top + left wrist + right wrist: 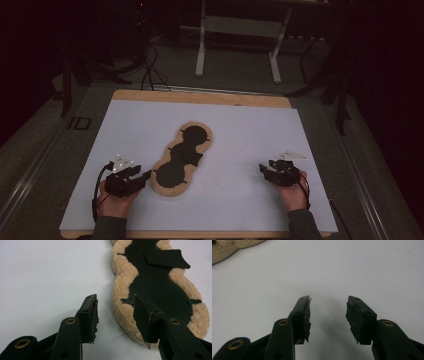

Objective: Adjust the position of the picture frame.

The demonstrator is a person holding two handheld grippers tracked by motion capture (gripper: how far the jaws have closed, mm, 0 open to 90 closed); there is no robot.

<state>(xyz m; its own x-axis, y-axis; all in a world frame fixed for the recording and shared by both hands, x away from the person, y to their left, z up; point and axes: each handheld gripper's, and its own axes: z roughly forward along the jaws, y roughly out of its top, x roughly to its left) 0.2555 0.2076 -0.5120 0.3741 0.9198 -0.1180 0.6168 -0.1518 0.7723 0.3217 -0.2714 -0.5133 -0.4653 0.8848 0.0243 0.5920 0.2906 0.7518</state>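
Fleece insole thing [182, 159] is what I'm working on here, a peanut-shaped pad with a tan woolly border and a black face, lying black side up near the middle of the white table sheet [240, 150], angled from lower left to upper right. From the high view, my left gripper [145, 176] sits right at the lower-left end of it, tips just beside the fuzzy rim, while my right gripper [263, 169] is parked well apart on bare sheet to the right. So honestly nothing's lifted or moved yet as far as I can judge, it's lying flat and all the real work is left. Left gripper view: my left tongs [116, 315] are parted, with the fleece edge [120, 305] running up between the two jaws, the right-hand jaw over the black face and the left-hand one over white sheet. The pads aren't pressing on anything that I can see, so I'd call it lined up for a pinch on the rim but not gripping. You can also see a loose black flap [170, 259] up top and small black tabs [194, 301] poking over the fleece. Right gripper view: my right tongs [328, 315] are parted too, nothing between them, just white sheet, with a bit of the fleece [229, 247] in the top left corner. I'd say step one, grabbing the edge, is about to happen; everything after is still to do.
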